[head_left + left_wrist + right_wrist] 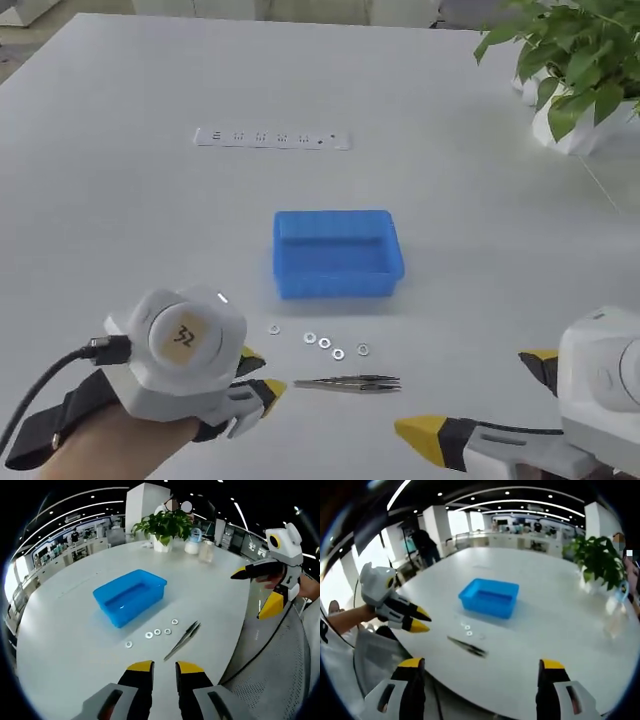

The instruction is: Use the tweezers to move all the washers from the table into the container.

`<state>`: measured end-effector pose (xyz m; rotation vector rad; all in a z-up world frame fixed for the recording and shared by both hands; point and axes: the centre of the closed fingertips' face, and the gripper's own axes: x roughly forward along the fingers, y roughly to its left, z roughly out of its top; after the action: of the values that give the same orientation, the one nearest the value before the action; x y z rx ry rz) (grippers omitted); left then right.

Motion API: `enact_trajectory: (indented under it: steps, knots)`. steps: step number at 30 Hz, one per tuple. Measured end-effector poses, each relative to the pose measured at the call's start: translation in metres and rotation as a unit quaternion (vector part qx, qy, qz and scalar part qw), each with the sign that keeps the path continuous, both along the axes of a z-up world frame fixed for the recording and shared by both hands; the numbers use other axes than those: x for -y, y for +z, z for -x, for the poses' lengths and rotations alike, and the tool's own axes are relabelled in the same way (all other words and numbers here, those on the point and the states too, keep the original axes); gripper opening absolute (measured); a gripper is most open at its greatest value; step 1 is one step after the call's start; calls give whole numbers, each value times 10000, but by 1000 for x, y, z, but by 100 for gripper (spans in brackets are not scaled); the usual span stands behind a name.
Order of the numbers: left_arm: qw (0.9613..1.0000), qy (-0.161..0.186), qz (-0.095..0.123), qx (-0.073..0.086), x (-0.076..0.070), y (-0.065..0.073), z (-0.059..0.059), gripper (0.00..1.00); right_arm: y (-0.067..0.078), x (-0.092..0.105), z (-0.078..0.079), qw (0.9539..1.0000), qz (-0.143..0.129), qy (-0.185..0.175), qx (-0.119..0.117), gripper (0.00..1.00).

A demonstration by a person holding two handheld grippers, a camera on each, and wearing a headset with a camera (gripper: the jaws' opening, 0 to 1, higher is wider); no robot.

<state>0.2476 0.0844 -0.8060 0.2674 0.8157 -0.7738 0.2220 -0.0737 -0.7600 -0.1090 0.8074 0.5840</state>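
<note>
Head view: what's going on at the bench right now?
A person holds a gripper in each hand above the white table. Neither holds anything: the left gripper has its jaws close together, and the right gripper is wide open. The tweezers lie untouched on the table between them. Five washers sit in a loose row just beyond, and the blue container behind those looks empty. No washer has been moved yet.

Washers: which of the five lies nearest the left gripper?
The washer at the row's left end in the head view, set off from the other four by a wider gap, nearest the left gripper.
</note>
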Motion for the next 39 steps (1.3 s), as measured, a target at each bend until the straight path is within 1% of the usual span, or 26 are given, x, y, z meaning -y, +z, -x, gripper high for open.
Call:
enact_trajectory:
  steps: [2,4,6,9,11,13,15,17,18,19,20,21,22,24,25,27,29,30,31,33,34,36,39]
  knots:
    - [10000,-66,-36,-45,2,-7,-3,14,-2,0,0,10000,7,2,-49,92]
    - [9997,-156,14,-212,8,-15,-3,14,-3,0,1,10000,38,5,-79,92]
    - [9996,-201,22,-194,10,-22,-7,11,-4,0,1,9999,55,-7,-108,91]
    - [9994,-232,-92,-254,11,-33,-10,8,-6,1,2,9998,56,-41,-159,91]
    - [9988,-295,-156,-348,11,-40,-10,4,-6,1,2,9998,59,-53,-177,91]
    - [9983,-337,-202,-437,10,-46,-10,5,-8,1,2,9997,69,-50,-207,91]
    - [9976,-420,-170,-519,13,-49,-8,5,-9,1,2,9997,85,-41,-223,91]
    - [9973,-508,-214,-489,15,-52,-8,5,-10,0,2,9997,98,-34,-242,91]
    - [9967,-611,-300,-443,15,-54,-8,5,-10,0,1,9996,106,-22,-251,91]
    - [9964,-638,-347,-434,16,-55,-8,5,-10,0,1,9996,111,-13,-251,91]
    - [9964,-640,-352,-428,16,-56,-9,4,-10,-1,2,9996,114,-1,-251,90]
    - [9966,-682,-304,-337,18,-55,-12,3,-10,-1,1,9996,115,6,-249,90]
    - [9966,-658,-310,-391,18,-55,-12,2,-10,-2,1,9996,117,12,-247,90]
    - [9965,-697,-278,-364,20,-55,-13,2,-10,-2,2,9996,117,24,-247,90]
    - [9959,-805,-252,-339,23,-54,-12,2,-10,-2,2,9996,111,28,-244,90]
    - [9950,-911,-265,-314,25,-55,-11,3,-10,-2,2,9996,106,34,-258,90]
    - [9933,-1081,-319,-243,28,-55,-9,1,-12,-1,3,9995,115,39,-281,90]
    - [9928,-1121,-358,-240,28,-56,-8,1,-12,-1,3,9995,123,45,-289,90]
    - [9913,-1248,-380,-179,30,-56,-7,0,-12,-1,3,9995,123,51,-291,90]
    - [9899,-1343,-426,-180,31,-56,-2,0,-12,-2,3,9995,114,67,-293,90]
    - [9889,-1411,-444,-154,32,-56,-1,0,-12,-3,3,9995,110,78,-288,90]
    - [9870,-1524,-480,-165,34,-55,3,0,-11,-4,3,9995,108,110,-265,90]
    - [9867,-1543,-437,-249,35,-52,7,0,-12,-8,2,9995,107,178,-250,89]
